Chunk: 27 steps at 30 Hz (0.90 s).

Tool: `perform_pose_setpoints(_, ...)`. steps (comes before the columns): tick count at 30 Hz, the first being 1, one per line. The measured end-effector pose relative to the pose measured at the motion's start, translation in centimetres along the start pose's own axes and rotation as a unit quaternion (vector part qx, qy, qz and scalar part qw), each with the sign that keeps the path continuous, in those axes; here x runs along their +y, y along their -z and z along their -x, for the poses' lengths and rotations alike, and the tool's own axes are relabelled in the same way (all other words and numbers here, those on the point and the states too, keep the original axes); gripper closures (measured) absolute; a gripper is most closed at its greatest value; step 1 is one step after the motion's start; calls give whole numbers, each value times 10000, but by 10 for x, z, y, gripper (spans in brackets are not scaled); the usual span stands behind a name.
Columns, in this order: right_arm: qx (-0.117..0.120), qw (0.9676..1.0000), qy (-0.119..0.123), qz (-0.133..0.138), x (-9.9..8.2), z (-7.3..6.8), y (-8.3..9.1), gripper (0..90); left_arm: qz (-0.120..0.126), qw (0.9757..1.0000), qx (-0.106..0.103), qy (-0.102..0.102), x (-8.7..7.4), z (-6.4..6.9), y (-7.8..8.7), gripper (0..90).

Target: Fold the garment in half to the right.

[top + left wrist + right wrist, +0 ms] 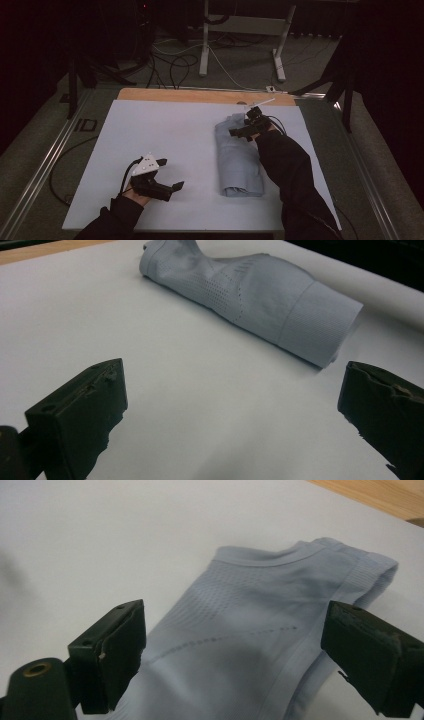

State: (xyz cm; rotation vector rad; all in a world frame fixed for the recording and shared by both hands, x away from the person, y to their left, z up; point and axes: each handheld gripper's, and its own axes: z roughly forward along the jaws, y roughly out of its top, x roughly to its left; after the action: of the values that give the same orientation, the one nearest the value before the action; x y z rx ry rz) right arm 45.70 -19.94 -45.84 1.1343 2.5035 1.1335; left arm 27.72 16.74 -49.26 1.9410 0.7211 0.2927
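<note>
White sheet [165, 135] on wooden table [200, 95], dark cabled floor [235, 60], folded garment [239, 155], both grippers [176, 186] [239, 131] released

Dim high view, dark surroundings; both gripper views brighter, soft shadows, near black tool parts blurred.

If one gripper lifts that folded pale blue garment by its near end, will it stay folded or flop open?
The garment would probably flop and unfold: it is thin knit fabric in soft, loose folds, sagging in the middle. It looks light, so it should lift easily. Pushed, it would likely bunch up rather than slide as one piece, since the white table cover looks matte.
</note>
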Motion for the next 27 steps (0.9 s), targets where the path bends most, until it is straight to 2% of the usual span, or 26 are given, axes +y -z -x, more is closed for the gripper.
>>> perform_pose_setpoints(5, 18, 9999, 121, 47, -2, -8, 12, 105, 31, 10000, -59, 2, 1, -6, 8, 1)
perform_pose_setpoints(7, 37, 9997, 153, 161, -5, -13, 20, 104, 71, 9999, -151, -16, 1, -8, 13, 1)
perform_pose_setpoints(12, 57, 9991, 237, 339, -11, -20, 30, 101, 58, 9998, -177, -30, -1, -12, 20, 1)
perform_pose_setpoints(17, 87, 9981, 390, 479, -22, -31, 41, 100, 43, 9999, -140, -18, -4, -16, 27, 1)
perform_pose_setpoints(27, 141, 9960, 538, 706, -47, -47, 61, 100, 25, 10000, -31, -49, -7, -23, 41, 1)
